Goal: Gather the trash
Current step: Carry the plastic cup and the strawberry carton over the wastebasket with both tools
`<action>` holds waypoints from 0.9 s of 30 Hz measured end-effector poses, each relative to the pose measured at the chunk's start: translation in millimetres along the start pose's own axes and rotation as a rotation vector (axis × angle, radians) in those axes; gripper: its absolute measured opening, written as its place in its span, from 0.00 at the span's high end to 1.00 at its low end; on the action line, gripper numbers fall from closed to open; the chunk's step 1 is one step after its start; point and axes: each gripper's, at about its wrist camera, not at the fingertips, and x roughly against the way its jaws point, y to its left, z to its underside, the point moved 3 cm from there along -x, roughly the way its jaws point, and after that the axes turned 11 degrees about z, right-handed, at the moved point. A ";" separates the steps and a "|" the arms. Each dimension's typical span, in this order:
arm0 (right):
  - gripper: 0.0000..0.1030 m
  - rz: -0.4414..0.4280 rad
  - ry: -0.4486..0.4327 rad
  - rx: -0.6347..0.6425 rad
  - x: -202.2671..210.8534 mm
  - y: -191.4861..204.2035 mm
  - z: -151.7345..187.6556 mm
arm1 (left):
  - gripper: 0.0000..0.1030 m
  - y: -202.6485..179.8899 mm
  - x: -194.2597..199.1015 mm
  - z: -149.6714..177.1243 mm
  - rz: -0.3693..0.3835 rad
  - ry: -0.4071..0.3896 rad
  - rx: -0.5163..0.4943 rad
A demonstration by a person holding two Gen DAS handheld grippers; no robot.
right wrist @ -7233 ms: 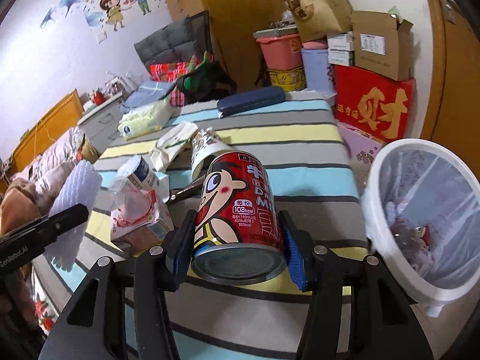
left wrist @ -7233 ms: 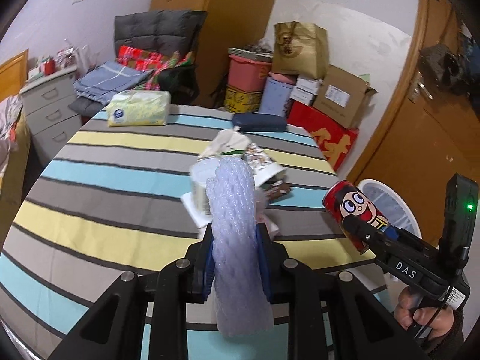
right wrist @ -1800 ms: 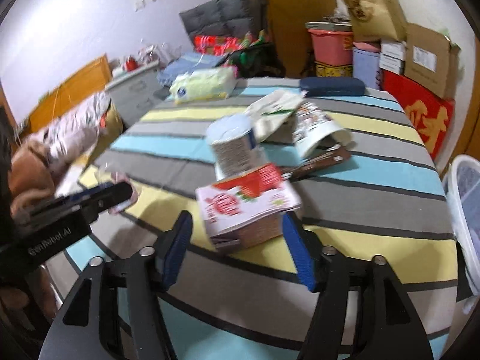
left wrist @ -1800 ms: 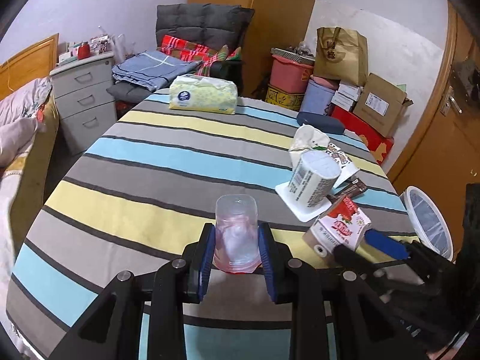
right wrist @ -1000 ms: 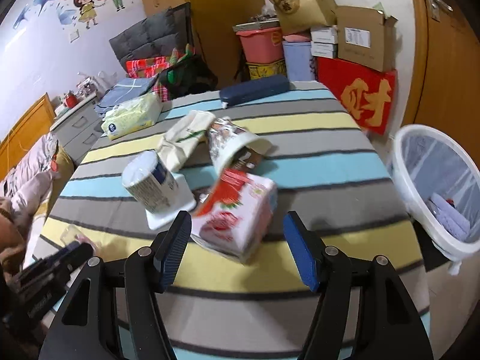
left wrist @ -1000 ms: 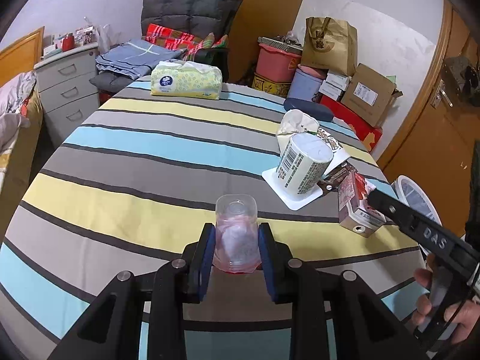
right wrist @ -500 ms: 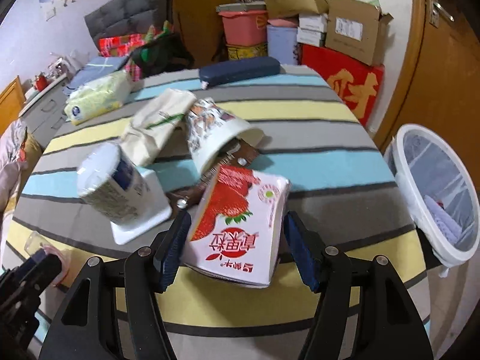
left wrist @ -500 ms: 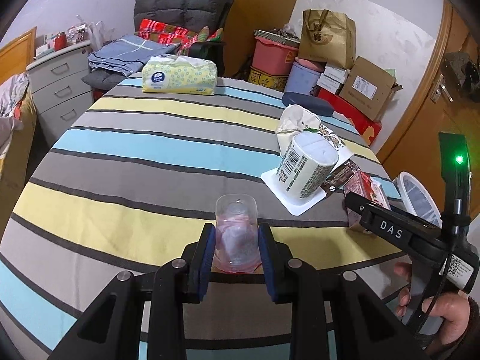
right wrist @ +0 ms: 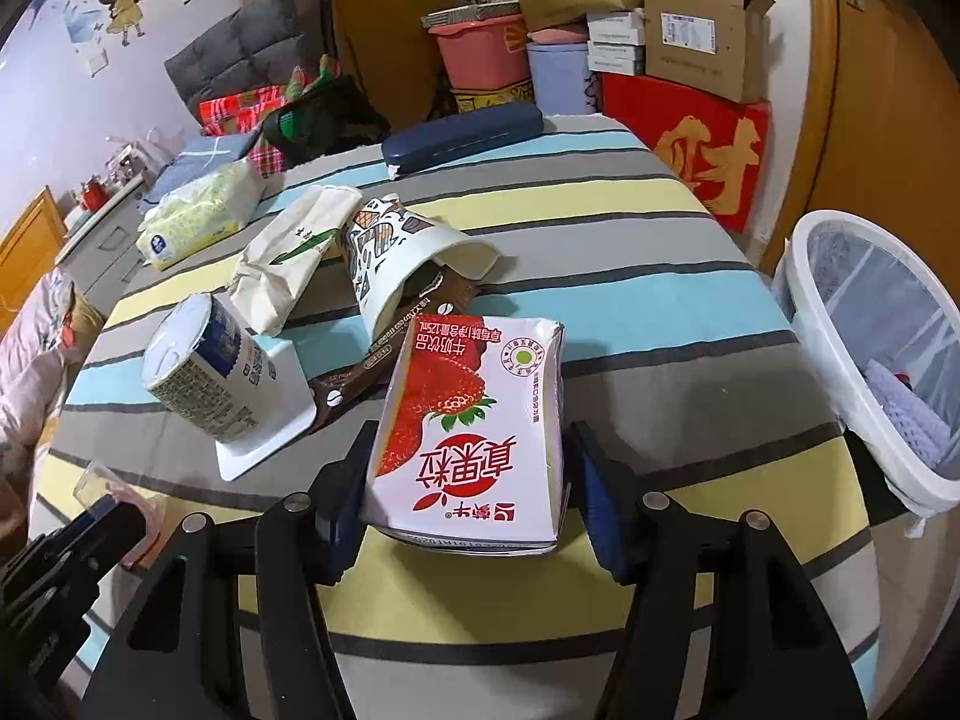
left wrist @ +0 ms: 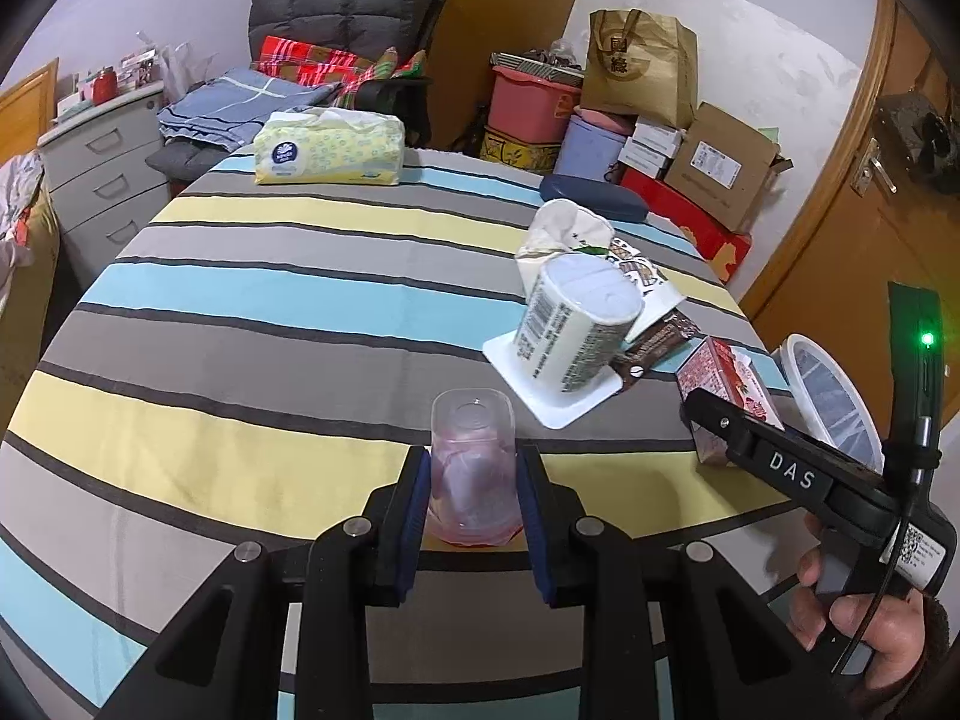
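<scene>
My left gripper is shut on a clear plastic cup with pink residue, held upside down just above the striped table. In the right wrist view a strawberry milk carton lies between the jaws of my right gripper. Those jaws are closing; the left pad is at the carton's edge and a small gap shows at the right pad. The same carton shows in the left wrist view, behind the right gripper's finger. A white trash bin stands off the table's right edge, with a foam net inside.
More trash lies mid-table: a tipped yoghurt tub on its lid, a paper cup on its side, a brown wrapper and a crumpled paper bag. A tissue pack and a dark case sit at the far edge.
The right gripper has come in over the strawberry carton, which now lies between its jaws, and the jaws have narrowed. The left gripper keeps the cup and has hardly moved.
</scene>
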 end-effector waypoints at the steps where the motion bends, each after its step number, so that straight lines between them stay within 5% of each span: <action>1: 0.41 -0.005 -0.004 0.002 1.1 -0.6 0.5 | 0.71 -2.2 0.0 0.1 0.001 0.000 -0.001; 27: 0.41 -0.038 -0.114 -0.052 37.3 -74.1 -10.6 | 0.71 -130.0 -8.3 -12.2 0.113 -0.011 -0.182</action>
